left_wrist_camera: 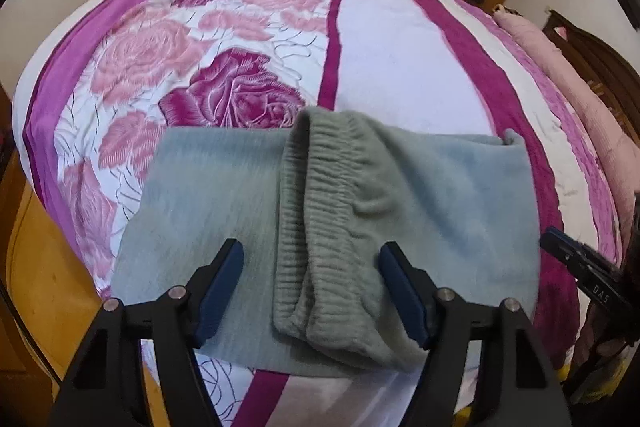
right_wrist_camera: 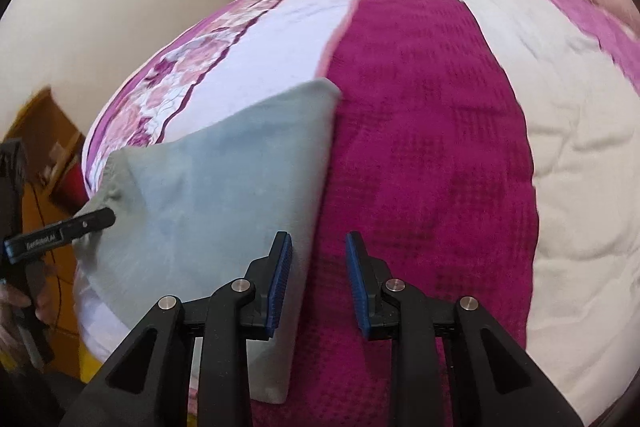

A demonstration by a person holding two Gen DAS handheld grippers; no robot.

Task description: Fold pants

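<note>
Grey-green pants [left_wrist_camera: 224, 195] lie folded on the bed [left_wrist_camera: 400, 67] in the lower middle of the left wrist view, on a pink and magenta rose-patterned cover. Their ribbed waistband [left_wrist_camera: 316, 227] runs down the centre, between the blue pads of the left tongs [left_wrist_camera: 312, 263], which stand wide and press on nothing. In the right wrist view the right tongs [right_wrist_camera: 319, 263] are narrowly parted and empty, at the pants' right edge over a magenta stripe [right_wrist_camera: 420, 147].
</note>
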